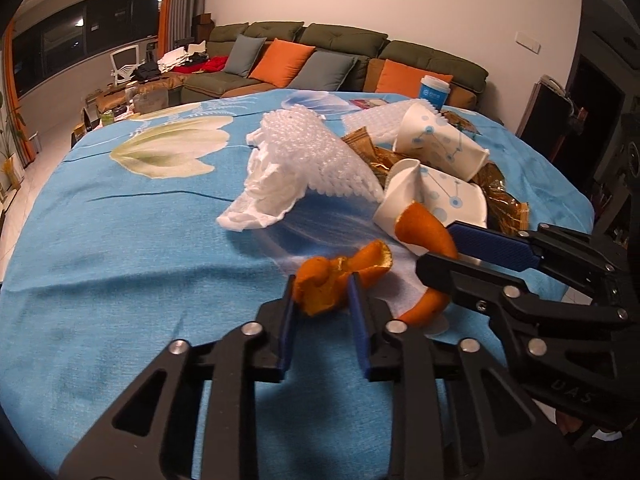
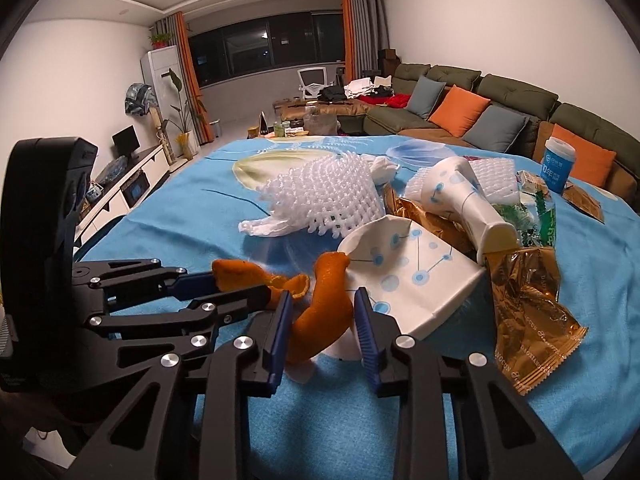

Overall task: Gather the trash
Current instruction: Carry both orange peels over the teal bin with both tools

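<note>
Trash lies on a blue flowered cloth (image 1: 120,240). My left gripper (image 1: 322,284) has its jaws around a crumpled orange peel (image 1: 332,280), touching it on both sides. My right gripper (image 2: 322,312) has its jaws around a long curved orange peel (image 2: 324,312); it also shows in the left wrist view (image 1: 424,236). Both peels rest on the cloth by a crushed white paper cup (image 2: 404,276). A second cup (image 2: 460,200), white foam netting (image 2: 324,196) and gold wrappers (image 2: 528,304) lie behind.
A blue-labelled cup (image 2: 558,164) stands at the far right of the table. A green sofa with orange and grey cushions (image 2: 480,116) runs behind it. A white TV cabinet (image 2: 132,184) is at left. The table's edge falls away near me.
</note>
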{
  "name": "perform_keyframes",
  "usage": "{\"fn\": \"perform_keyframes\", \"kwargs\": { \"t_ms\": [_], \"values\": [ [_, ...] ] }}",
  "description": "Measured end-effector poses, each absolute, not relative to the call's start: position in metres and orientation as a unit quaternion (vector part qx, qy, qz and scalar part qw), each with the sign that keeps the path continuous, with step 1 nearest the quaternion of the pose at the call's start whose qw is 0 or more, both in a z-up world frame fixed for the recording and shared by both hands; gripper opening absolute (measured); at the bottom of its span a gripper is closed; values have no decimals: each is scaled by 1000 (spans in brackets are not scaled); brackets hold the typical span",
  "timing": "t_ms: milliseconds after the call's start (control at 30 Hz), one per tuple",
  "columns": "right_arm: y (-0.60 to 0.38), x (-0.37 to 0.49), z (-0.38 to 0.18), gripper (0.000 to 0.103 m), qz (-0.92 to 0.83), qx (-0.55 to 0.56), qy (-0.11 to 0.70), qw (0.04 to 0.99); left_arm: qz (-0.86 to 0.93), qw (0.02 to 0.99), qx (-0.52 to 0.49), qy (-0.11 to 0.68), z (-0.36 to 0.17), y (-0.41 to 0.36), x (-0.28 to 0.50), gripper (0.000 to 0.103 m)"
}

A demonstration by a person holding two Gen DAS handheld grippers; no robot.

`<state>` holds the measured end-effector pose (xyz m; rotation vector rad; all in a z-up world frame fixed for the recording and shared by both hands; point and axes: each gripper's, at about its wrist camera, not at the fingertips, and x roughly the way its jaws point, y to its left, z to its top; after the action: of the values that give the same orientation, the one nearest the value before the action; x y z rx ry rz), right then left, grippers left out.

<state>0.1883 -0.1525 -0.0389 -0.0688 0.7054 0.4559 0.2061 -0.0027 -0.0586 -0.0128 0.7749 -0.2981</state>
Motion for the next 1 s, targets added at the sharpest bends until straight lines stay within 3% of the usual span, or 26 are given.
{"fn": "perform_keyframes", "kwargs": {
  "t_ms": [133, 500, 1000],
  "values": [
    [-151, 187, -39, 23, 221, -34, 343, 912, -144, 917, -14, 371, -57, -1, 203, 15],
    [-149, 179, -20, 18, 241, -23, 318, 916, -110, 932, -56, 340, -34, 27, 181, 13],
    [-27, 199, 26, 18, 406, -42, 285, 867, 73, 958, -106, 257, 14, 169, 106, 13]
  ]
}}
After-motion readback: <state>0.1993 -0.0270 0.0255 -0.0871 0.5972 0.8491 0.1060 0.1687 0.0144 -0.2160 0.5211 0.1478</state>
